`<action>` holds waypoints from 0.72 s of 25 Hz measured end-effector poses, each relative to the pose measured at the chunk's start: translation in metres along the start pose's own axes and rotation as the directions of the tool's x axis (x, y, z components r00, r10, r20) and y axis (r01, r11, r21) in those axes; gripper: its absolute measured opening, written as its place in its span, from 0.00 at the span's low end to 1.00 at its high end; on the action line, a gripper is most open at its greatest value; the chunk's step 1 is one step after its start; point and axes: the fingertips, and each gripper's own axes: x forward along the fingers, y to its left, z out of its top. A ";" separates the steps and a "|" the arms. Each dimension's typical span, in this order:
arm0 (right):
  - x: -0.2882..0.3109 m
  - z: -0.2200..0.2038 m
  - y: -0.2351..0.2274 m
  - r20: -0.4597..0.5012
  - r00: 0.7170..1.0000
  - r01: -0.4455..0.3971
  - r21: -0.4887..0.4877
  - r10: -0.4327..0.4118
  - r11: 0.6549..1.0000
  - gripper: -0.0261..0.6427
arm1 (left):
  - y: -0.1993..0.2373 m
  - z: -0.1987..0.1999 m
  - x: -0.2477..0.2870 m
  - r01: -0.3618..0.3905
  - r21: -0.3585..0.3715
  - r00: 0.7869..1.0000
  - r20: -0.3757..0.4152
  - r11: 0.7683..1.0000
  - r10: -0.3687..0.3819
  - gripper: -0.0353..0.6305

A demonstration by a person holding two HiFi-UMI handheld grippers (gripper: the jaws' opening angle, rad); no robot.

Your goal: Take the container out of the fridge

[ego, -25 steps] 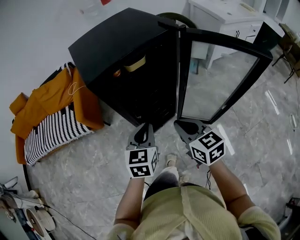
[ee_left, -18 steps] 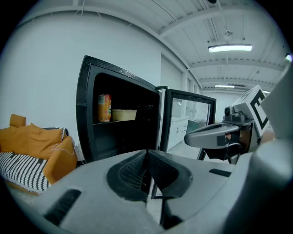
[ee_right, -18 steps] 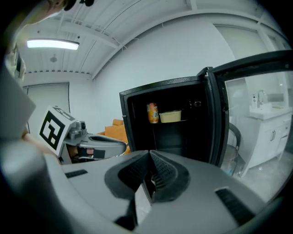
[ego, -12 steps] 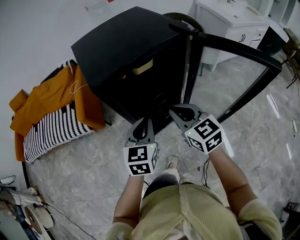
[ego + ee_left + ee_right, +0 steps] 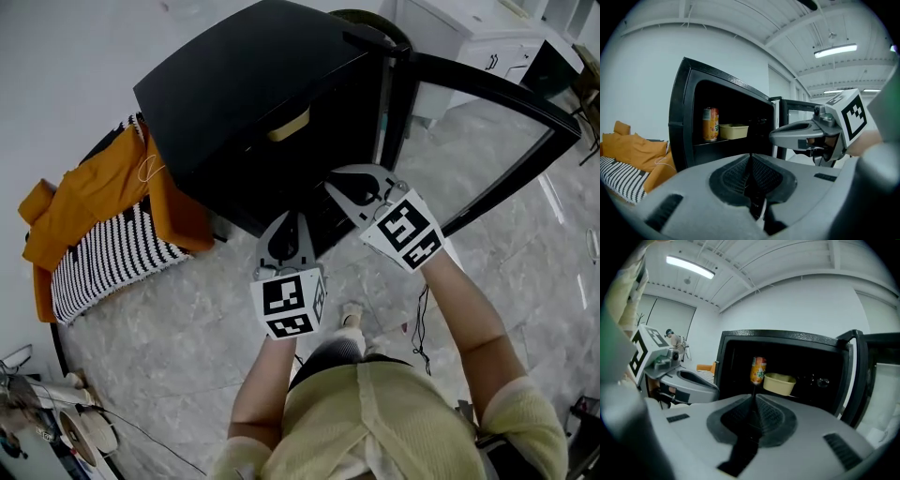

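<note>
Two grippers before the open fridge (image 5: 234,94), whose door (image 5: 487,122) is swung wide at the right. The left gripper (image 5: 750,158) has its fingers pressed together on nothing, and so does the right gripper (image 5: 753,398). The container (image 5: 779,383), a pale shallow tub, sits on the upper shelf just right of the orange can (image 5: 758,370), with its long axis across the shelf. It lies ahead of and slightly above both grippers. I judge the right one nearer the opening; its fingers must part first.
</note>
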 end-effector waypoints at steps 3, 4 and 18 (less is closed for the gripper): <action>0.012 0.001 -0.008 -0.008 1.000 -0.006 -0.062 0.006 0.998 0.08 | 0.000 0.006 0.010 0.002 0.012 1.000 0.017 1.000 -0.003 0.09; 0.016 0.001 -0.010 -0.010 1.000 -0.004 -0.082 0.003 0.997 0.08 | 0.000 0.006 0.013 0.004 0.017 1.000 0.017 1.000 -0.005 0.09; 0.062 0.008 -0.040 -0.010 0.999 0.038 -0.322 -0.044 0.946 0.23 | 0.007 -0.006 0.036 0.002 0.014 1.000 0.006 1.000 -0.002 0.09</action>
